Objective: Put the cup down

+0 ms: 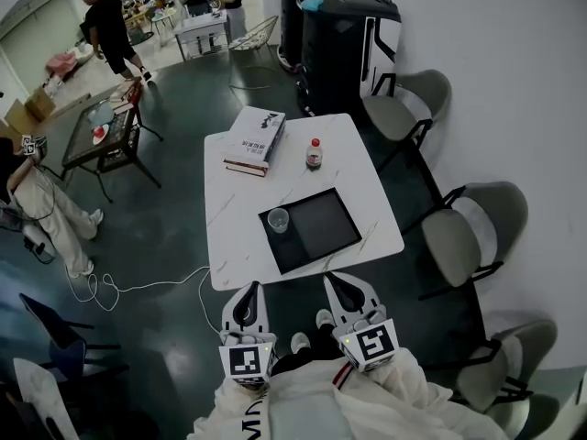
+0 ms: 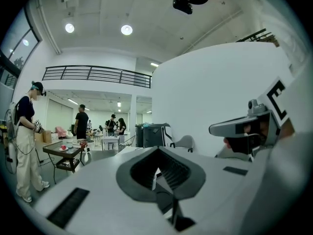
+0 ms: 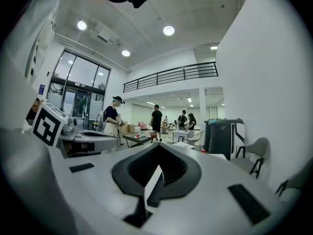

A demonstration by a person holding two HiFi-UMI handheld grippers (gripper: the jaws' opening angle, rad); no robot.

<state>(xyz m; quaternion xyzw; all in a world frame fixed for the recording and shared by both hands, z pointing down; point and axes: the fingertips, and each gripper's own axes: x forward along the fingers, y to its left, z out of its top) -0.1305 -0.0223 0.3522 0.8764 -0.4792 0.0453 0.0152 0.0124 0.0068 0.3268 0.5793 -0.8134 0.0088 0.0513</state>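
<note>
A clear cup (image 1: 278, 219) stands upright at the near left corner of the black tray (image 1: 323, 220) on the white table (image 1: 231, 246). Both grippers hang below the table's near edge, in front of my body and well short of the cup. My left gripper (image 1: 249, 290) (image 2: 156, 173) is shut with nothing between its jaws. My right gripper (image 1: 334, 282) (image 3: 155, 177) is also shut and empty. Neither gripper view shows the cup; each looks out level across the room.
A stack of books (image 1: 256, 139) and a small red-capped bottle (image 1: 315, 153) sit at the table's far side. Grey chairs (image 1: 477, 227) line the right wall. A black machine (image 1: 344, 35) stands beyond the table. People and a low table (image 1: 101, 136) are at left.
</note>
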